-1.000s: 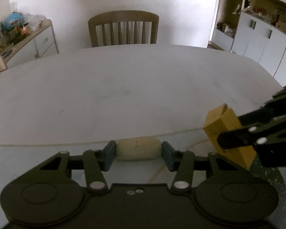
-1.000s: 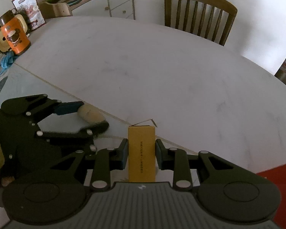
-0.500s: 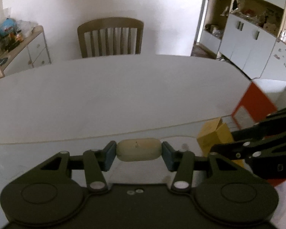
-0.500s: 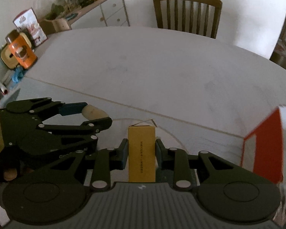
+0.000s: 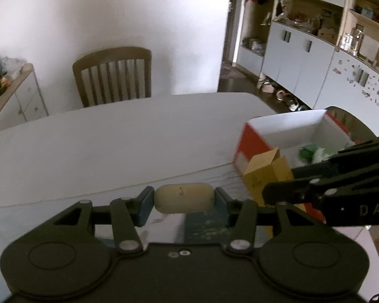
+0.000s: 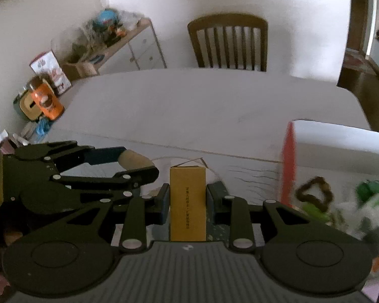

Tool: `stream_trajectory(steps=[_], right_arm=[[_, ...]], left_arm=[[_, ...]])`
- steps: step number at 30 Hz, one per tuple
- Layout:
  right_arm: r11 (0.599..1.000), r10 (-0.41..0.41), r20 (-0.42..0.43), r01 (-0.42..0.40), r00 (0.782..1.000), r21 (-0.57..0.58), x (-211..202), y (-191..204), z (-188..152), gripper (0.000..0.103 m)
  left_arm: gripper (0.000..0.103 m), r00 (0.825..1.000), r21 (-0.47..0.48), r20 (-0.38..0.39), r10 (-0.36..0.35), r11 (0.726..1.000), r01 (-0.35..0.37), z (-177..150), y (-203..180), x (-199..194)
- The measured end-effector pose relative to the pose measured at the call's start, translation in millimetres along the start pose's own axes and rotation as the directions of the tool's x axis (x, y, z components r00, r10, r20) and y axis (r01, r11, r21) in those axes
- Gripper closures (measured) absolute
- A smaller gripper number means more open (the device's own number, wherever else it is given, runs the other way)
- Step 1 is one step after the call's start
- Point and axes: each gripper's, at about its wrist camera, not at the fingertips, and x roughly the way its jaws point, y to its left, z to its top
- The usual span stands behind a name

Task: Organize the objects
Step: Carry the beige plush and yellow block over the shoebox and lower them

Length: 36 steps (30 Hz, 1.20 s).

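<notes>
My left gripper (image 5: 184, 202) is shut on a cream oval capsule-shaped object (image 5: 184, 197), held crosswise between its blue pads above the white table (image 5: 113, 136). My right gripper (image 6: 187, 202) is shut on a tall yellow carton (image 6: 187, 202) with its top flap open; the same carton (image 5: 267, 174) shows at the right of the left wrist view. An open orange box with a white inside (image 5: 288, 131) stands on the table at the right, just beyond the carton. In the right wrist view the left gripper (image 6: 136, 162) with the cream object (image 6: 135, 159) is to the left.
Inside the orange box (image 6: 288, 156) lie a dark ring-shaped thing (image 6: 313, 192) and green items (image 6: 369, 189). A wooden chair (image 5: 112, 75) stands behind the table. A cluttered sideboard (image 6: 128, 43) and an orange container (image 6: 46, 101) are at the left; white cupboards (image 5: 303, 58) at the right.
Both grippers have risen and swung to the right with their objects still held. The orange box has come into view at the right, its contents now visible.
</notes>
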Motion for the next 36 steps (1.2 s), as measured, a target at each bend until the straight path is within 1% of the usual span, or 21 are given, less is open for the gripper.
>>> stream_trajectory(steps=[6, 14, 19, 28, 34, 36], right_arm=[[1.000, 0.010, 0.040, -0.011, 0.999, 0.027, -43, -32, -10, 0.074], [0.997, -0.023, 0.074, 0.017, 0.997, 0.073, -91, -92, -25, 0.074], [0.994, -0.052, 0.095, 0.043, 0.994, 0.099, -112, -131, -35, 0.074], [0.984, -0.117, 0.103, 0.102, 0.988, 0.143, -129, -196, -40, 0.074], [0.979, -0.145, 0.080, 0.132, 0.986, 0.153, -119, -227, -32, 0.074], [0.979, -0.144, 0.065, 0.133, 0.987, 0.152, -112, -237, -31, 0.074]], left_arm=[[0.053, 1.000, 0.042, 0.006, -0.026, 0.999, 0.025, 9, -44, -9], [0.053, 0.998, 0.097, 0.007, -0.058, 0.994, 0.057, 20, -104, -5], [0.053, 0.997, 0.124, -0.002, -0.076, 0.989, 0.076, 22, -135, 1], [0.053, 0.994, 0.165, -0.033, -0.100, 0.981, 0.104, 27, -172, 23], [0.053, 0.993, 0.184, -0.068, -0.098, 0.977, 0.109, 33, -186, 54], [0.053, 0.993, 0.205, -0.077, -0.094, 0.973, 0.108, 32, -191, 65]])
